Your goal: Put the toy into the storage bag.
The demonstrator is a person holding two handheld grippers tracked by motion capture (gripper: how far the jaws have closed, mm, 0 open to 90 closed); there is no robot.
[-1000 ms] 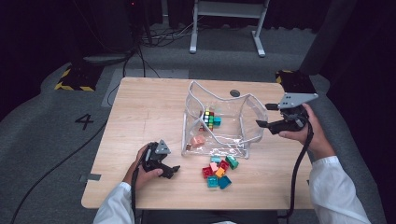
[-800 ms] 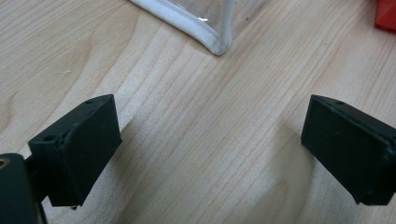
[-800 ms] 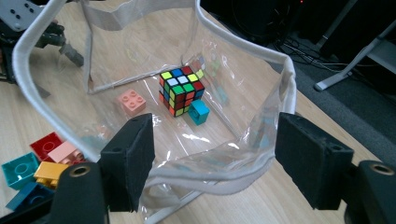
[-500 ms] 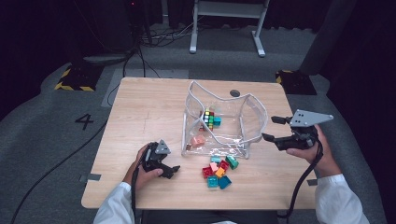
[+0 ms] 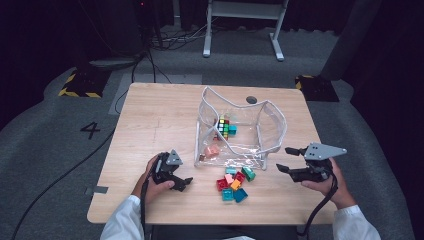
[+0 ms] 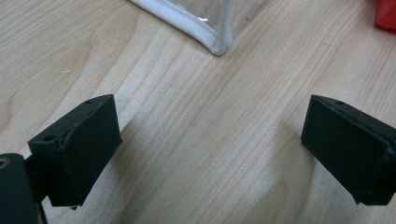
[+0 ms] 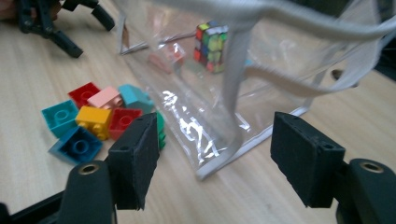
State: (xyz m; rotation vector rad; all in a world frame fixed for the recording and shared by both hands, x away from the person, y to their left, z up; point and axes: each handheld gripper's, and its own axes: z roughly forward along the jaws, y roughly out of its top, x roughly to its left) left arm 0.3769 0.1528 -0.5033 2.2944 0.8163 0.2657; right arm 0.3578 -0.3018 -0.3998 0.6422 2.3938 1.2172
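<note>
Bag corner point(image 7: 219, 163) sits just ahead of the right hand-held gripper point(image 7: 212, 158), whose empty jaws, just closing slightly, stand wide.

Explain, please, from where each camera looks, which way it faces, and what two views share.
High view: above the person's side, facing forward and down on the table; forearms and both hand-held grippers show.
Left gripper view: on the left hand-held gripper, facing down at the wood and a corner of the clear bag; its open jaws show.
Right gripper view: on the right hand-held gripper, facing the bag and toy bricks; its open jaws show.
Shared: both gripper views show the bag.
</note>
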